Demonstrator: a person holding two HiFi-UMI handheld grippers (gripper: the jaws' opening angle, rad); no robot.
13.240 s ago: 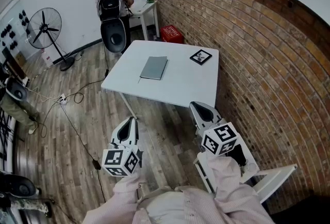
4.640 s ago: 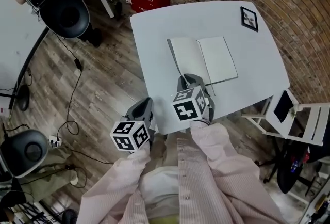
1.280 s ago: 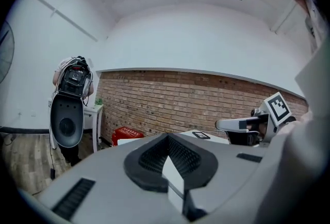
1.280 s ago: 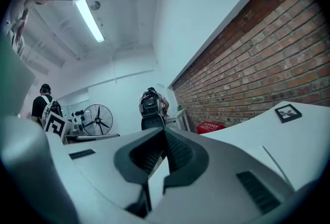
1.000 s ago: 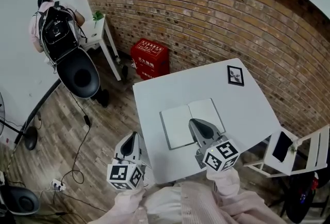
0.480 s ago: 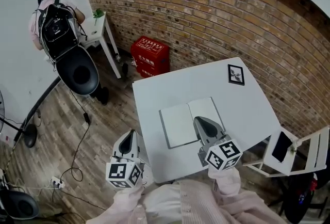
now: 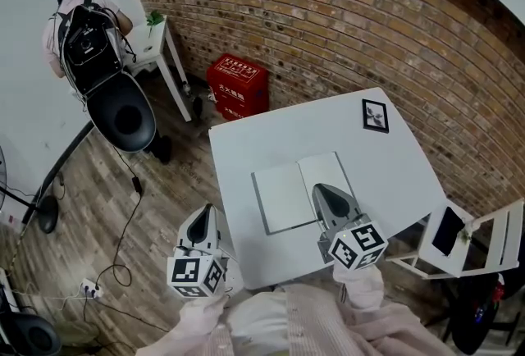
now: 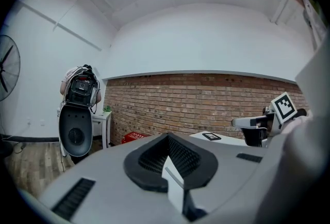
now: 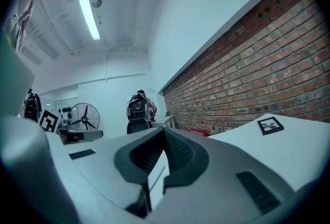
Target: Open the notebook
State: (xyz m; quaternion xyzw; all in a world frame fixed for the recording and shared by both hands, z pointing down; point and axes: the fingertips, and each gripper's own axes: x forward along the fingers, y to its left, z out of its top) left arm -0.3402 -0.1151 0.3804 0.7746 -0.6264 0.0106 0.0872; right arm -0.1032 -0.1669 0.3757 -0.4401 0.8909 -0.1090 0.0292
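Head view: a white table (image 7: 394,174) stands near a brick wall (image 7: 344,18), with a marker card (image 7: 375,116) at its far corner and a red crate (image 7: 238,84) and black chair (image 7: 121,115) beyond. The open notebook (image 7: 283,197) lies flat mid-table, pages up, spine pointing roughly wallward, long axis across. The right gripper (image 7: 321,190), jaws together and empty, hides part of the right page. The left gripper (image 7: 205,211), likewise closed on nothing, hangs off the table's left edge.

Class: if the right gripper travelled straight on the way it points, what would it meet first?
Likely nothing nearby: the right gripper points level, passing above the notebook toward the far corner, perhaps the side table; depth is unclear.
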